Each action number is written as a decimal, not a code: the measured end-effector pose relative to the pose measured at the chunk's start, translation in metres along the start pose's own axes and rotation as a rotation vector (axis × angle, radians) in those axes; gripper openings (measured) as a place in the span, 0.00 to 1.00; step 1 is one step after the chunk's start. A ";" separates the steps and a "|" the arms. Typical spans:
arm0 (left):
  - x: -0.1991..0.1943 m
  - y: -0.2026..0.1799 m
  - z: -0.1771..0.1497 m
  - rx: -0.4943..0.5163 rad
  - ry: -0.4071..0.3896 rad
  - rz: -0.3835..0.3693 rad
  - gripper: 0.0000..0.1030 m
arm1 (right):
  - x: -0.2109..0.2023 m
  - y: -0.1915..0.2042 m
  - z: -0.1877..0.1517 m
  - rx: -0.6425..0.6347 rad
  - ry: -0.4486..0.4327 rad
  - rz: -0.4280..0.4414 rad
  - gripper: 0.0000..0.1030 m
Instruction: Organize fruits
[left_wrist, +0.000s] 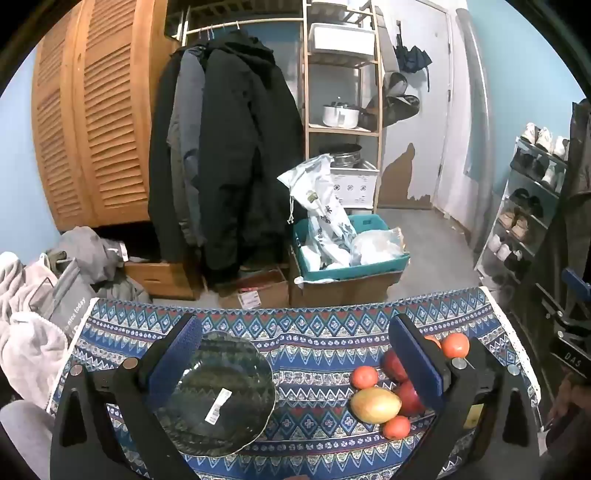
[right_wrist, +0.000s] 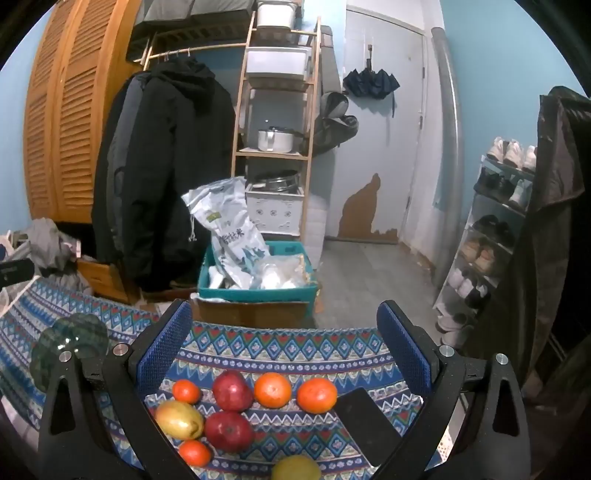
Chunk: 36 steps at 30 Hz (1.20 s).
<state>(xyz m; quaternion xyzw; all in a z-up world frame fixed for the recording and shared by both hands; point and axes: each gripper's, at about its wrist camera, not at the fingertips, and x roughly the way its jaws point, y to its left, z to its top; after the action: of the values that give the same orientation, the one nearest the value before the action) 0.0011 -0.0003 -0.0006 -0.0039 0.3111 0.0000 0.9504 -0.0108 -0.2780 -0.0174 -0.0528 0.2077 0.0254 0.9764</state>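
A dark glass plate (left_wrist: 218, 398) with a white sticker lies on the patterned cloth at the left, also visible as the plate (right_wrist: 74, 339) at the left edge in the right wrist view. Fruit is clustered to its right: a yellow-red mango (left_wrist: 375, 405), two red apples (right_wrist: 232, 390) (right_wrist: 229, 431), two big oranges (right_wrist: 272, 394) (right_wrist: 317, 395), small tangerines (right_wrist: 187, 391) (right_wrist: 195, 452) and a yellow fruit (right_wrist: 295, 469) at the bottom edge. My left gripper (left_wrist: 295, 354) is open above the cloth, its left finger over the plate's edge. My right gripper (right_wrist: 284, 350) is open above the fruit, holding nothing.
A dark phone (right_wrist: 365, 424) lies on the cloth (left_wrist: 314, 328) beside the right orange. Past the table's far edge stand a teal crate (left_wrist: 351, 254) on cardboard boxes, hanging coats (left_wrist: 225, 155), a wooden shelf (left_wrist: 343, 110) and a shoe rack (right_wrist: 491, 236) at the right.
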 end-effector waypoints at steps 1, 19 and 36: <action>0.001 0.000 0.000 0.002 0.003 0.000 0.99 | 0.000 0.000 0.000 -0.001 0.003 0.000 0.95; 0.000 -0.003 -0.002 0.023 -0.018 -0.013 0.99 | 0.000 0.001 0.000 0.000 0.009 0.000 0.95; -0.002 -0.006 -0.002 0.016 -0.019 -0.015 0.99 | 0.001 0.003 -0.001 -0.001 0.011 0.000 0.95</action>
<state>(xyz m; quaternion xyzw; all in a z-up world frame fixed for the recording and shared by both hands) -0.0016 -0.0067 -0.0013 0.0013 0.3019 -0.0096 0.9533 -0.0106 -0.2749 -0.0193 -0.0534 0.2131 0.0251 0.9752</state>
